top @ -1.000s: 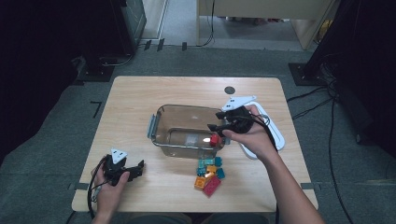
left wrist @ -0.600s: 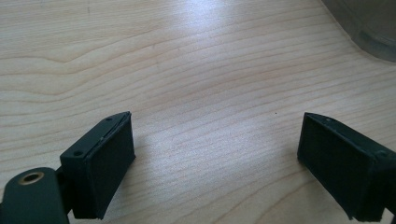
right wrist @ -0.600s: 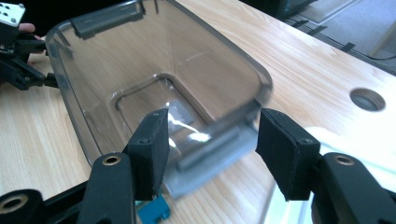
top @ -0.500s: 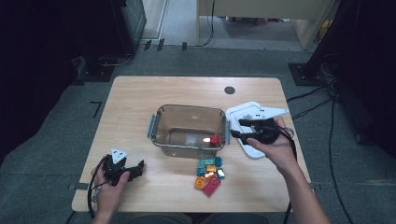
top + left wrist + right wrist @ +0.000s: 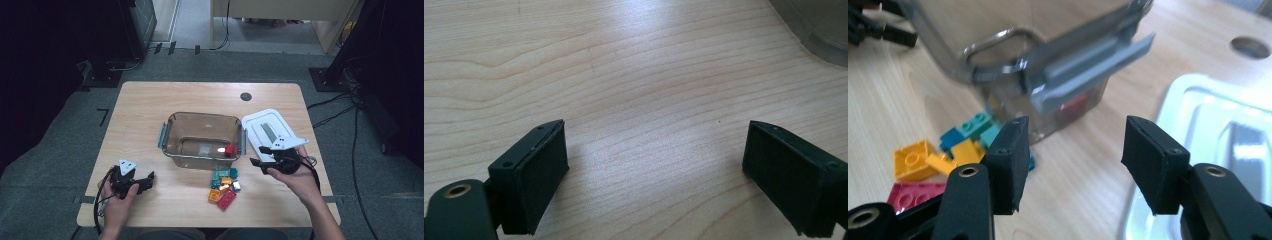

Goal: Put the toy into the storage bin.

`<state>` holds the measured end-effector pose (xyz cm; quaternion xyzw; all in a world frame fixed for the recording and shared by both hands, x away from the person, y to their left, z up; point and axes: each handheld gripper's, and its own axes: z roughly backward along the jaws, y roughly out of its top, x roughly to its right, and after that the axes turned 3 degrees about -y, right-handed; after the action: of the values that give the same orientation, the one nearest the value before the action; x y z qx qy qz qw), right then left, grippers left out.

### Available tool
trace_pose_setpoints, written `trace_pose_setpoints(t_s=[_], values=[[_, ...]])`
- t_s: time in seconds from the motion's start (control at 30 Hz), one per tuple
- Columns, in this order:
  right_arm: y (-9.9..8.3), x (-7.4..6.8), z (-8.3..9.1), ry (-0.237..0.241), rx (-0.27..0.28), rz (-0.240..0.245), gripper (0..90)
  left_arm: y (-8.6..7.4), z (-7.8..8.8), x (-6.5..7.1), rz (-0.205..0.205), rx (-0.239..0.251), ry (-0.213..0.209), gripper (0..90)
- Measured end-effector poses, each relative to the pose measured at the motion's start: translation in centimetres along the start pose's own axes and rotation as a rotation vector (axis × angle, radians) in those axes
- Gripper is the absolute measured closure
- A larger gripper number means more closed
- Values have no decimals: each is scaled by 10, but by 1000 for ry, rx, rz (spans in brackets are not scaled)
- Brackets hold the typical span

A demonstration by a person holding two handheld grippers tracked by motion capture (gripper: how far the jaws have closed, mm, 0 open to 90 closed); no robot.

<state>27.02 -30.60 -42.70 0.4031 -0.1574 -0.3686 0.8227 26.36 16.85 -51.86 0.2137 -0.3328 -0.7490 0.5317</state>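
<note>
A clear plastic container (image 5: 200,140) stands mid-table with a red brick (image 5: 229,150) lying inside at its right end. Several loose bricks (image 5: 223,186), teal, yellow and pink, lie in front of it. My right gripper (image 5: 259,155) hovers open and empty just right of the container, at the front corner of the white lid (image 5: 267,127). Its jaws point at the container's grey latch (image 5: 1088,65); the red brick (image 5: 1073,107) shows through the wall and the yellow brick (image 5: 913,157) lies lower left. My left gripper (image 5: 148,182) rests open at the front left.
The left gripper (image 5: 656,135) looks along bare wood, with a corner of the container (image 5: 819,30) at the upper right. The white lid (image 5: 1228,135) lies flat beside the right jaw. A round hole (image 5: 245,96) sits in the tabletop behind the container.
My right gripper has drawn back from over the container's right end, moving right and down to the lid's front corner. The red brick stays in the container. The left hand has kept still.
</note>
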Motion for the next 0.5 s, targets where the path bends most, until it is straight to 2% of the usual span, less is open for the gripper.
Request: trace_pose_setpoints(t_s=[0.3, 0.4, 0.5], values=[[-26, -14, -16, 37, -6, -36, 464, 0, 0, 0, 0, 0, 0, 106], [-37, -27, -24, 60, -4, -43, 481, 0, 0, 0, 0, 0, 0, 105], [-40, -32, -29, 68, 0, -48, 493, 0, 0, 0, 0, 0, 0, 105]])
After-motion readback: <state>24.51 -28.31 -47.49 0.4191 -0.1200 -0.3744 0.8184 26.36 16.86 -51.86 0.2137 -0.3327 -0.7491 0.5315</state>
